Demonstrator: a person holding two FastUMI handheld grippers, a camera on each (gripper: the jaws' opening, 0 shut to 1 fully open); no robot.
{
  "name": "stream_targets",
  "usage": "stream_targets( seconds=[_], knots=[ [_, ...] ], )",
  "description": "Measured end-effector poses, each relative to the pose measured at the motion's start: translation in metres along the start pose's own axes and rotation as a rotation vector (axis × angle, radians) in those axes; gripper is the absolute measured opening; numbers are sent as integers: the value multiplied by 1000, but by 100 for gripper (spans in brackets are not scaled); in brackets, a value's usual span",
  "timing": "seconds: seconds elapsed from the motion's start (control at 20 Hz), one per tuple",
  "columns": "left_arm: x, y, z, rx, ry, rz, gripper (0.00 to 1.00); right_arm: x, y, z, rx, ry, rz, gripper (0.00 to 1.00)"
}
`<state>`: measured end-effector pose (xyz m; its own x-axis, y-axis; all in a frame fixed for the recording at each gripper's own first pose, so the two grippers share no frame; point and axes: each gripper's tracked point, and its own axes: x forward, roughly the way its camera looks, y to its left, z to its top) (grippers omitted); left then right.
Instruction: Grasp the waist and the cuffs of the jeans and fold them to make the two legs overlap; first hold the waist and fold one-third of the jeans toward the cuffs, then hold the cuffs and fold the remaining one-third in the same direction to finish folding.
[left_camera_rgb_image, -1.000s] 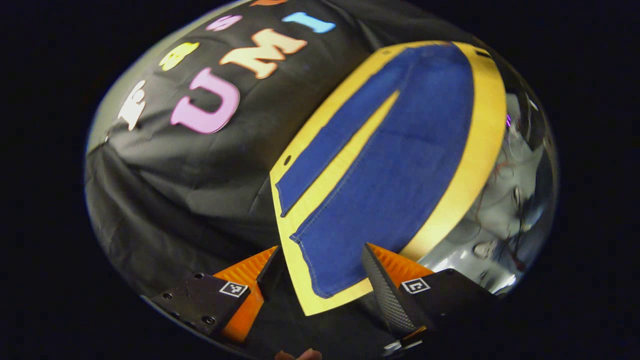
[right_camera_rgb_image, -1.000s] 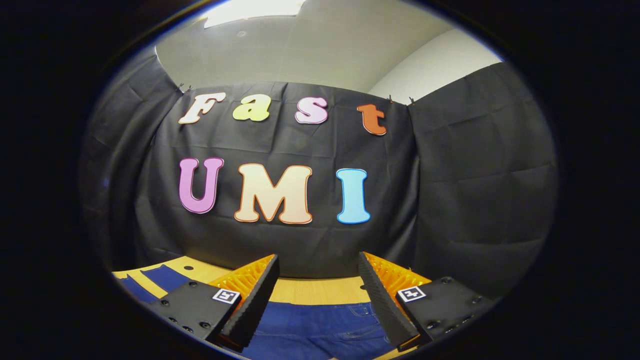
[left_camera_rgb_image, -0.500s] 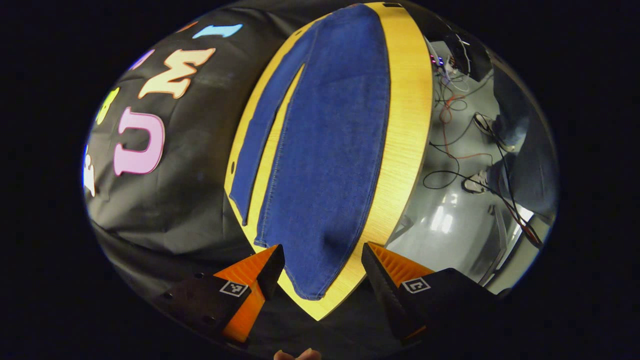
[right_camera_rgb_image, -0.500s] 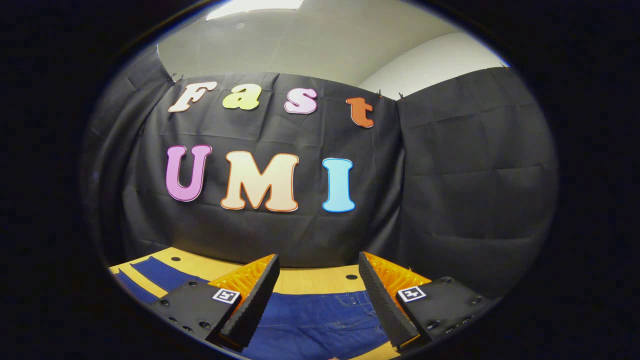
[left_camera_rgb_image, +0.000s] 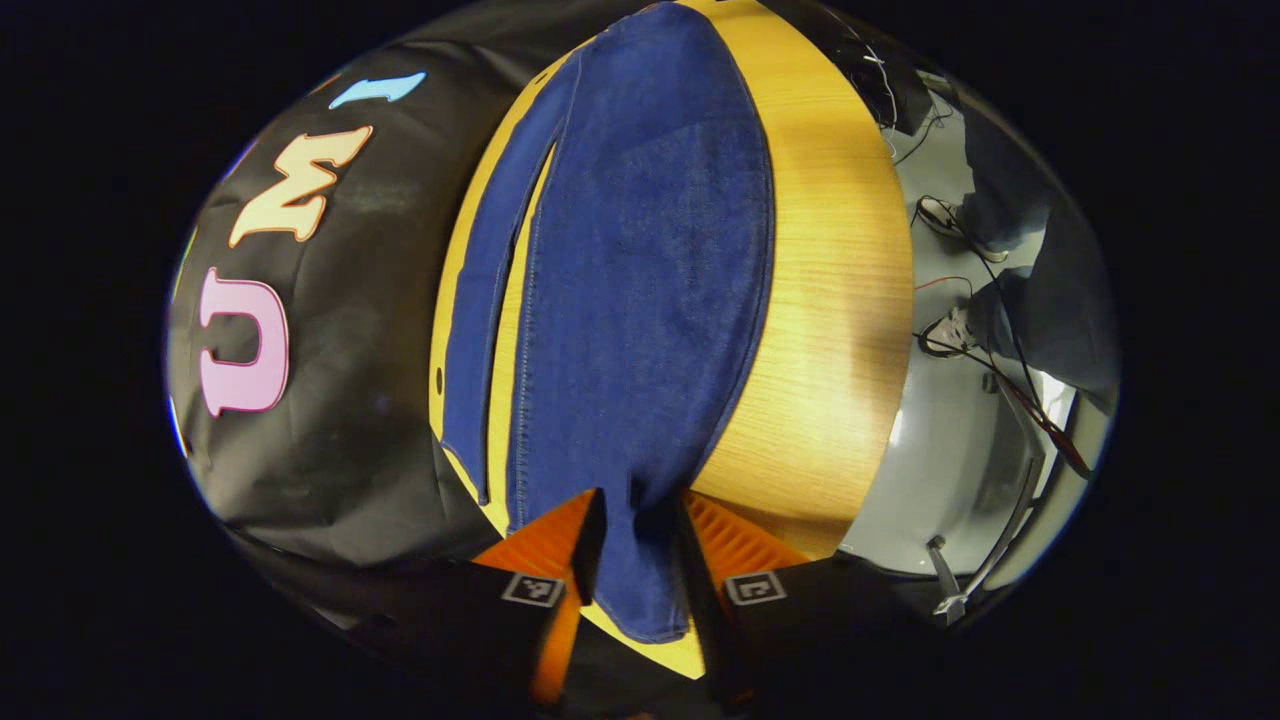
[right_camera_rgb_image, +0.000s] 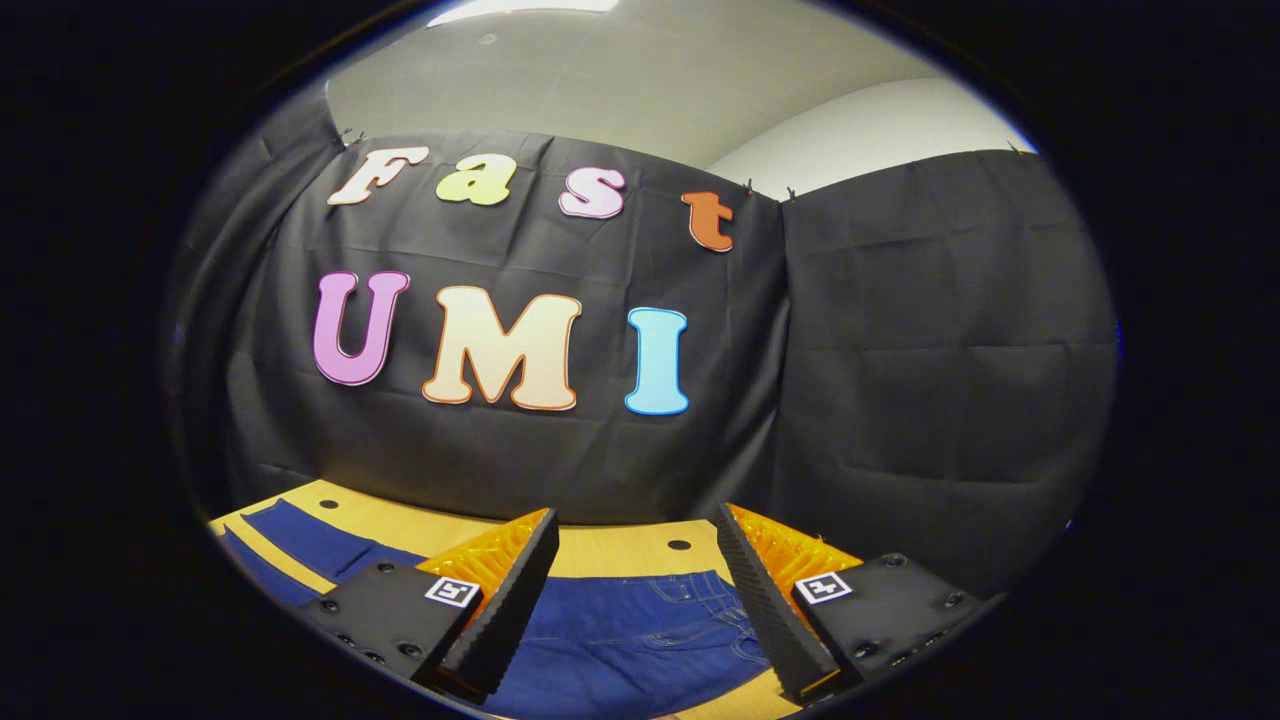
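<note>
Blue jeans (left_camera_rgb_image: 640, 300) lie flat on a wooden table (left_camera_rgb_image: 830, 330), legs side by side with a narrow gap. In the left gripper view, my left gripper (left_camera_rgb_image: 640, 545) sits at the cuff end of the nearer leg. Its fingers have narrowed onto the cuff, and the cloth puckers between them. The far leg (left_camera_rgb_image: 480, 330) lies untouched beside it. In the right gripper view, my right gripper (right_camera_rgb_image: 635, 590) hangs open just above the waist of the jeans (right_camera_rgb_image: 620, 640), with nothing between its fingers. The legs (right_camera_rgb_image: 300, 540) run off to the left there.
The black cloth wall (right_camera_rgb_image: 900, 350) stands close behind the table's far edge (right_camera_rgb_image: 620, 550). Past the table's near edge is grey floor with cables (left_camera_rgb_image: 1000, 390) and a person's legs and shoes (left_camera_rgb_image: 1030, 300). A small hole (right_camera_rgb_image: 679, 545) marks the tabletop.
My left gripper has come down and forward onto the nearer leg's cuff, and its fingers have closed in from wide open. My right gripper has tilted slightly downward over the waist and stays open.
</note>
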<state>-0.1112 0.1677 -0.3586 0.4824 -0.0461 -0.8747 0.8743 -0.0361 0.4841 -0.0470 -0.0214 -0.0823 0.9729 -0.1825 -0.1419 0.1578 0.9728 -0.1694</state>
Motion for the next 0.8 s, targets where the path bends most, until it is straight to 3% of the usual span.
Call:
stream_targets(
  seconds=[0.1, 0.2, 0.4, 0.8],
  knots=[
    [1, -2, 3, -10, -10, -11, 17, -3, 6, -4, -39, 5, 23, 98],
    [1, 1, 2, -35, -28, -6, 2, -4, 11, -15, -131, 13, 74, 100],
    [-2, -3, 2, -95, -34, -52, 0, -2, -5, -57, -407, 59, 184, 100],
    [-1, -4, 1, -53, -1, -57, 0, -7, -67, -175, -890, 210, 361, 100]
  ],
)
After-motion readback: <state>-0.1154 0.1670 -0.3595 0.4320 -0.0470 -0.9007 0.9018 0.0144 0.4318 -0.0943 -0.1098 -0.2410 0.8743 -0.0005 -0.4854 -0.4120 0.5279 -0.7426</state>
